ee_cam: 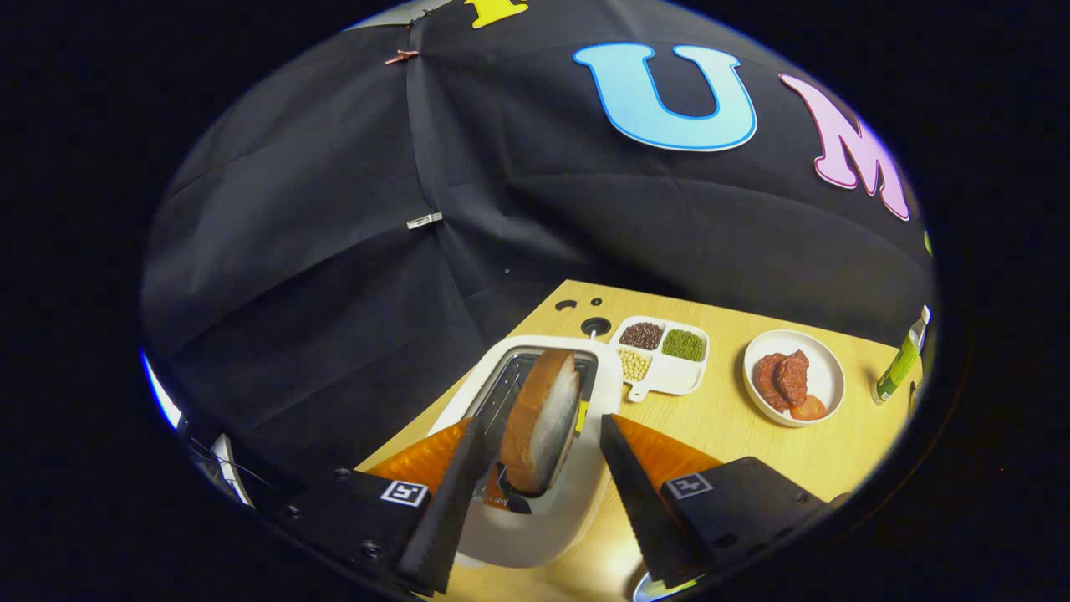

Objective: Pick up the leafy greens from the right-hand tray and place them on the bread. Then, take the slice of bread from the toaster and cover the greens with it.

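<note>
Between your tongs [539,435], a slice of bread [542,422] is standing on edge in the slot of the white toaster [535,518]. The tongs are spread wide, gripping nothing; one finger is lying near the crust, the other standing apart from the crumb face. You are judging the second half of the task as under way: the slice is not yet lifted, and covering the greens is remaining. Its long axis is running roughly upright, tilting slightly, crust facing left. Beyond, a divided dish [664,355] and a bowl [823,380] are resting on the bench [736,435].
</note>
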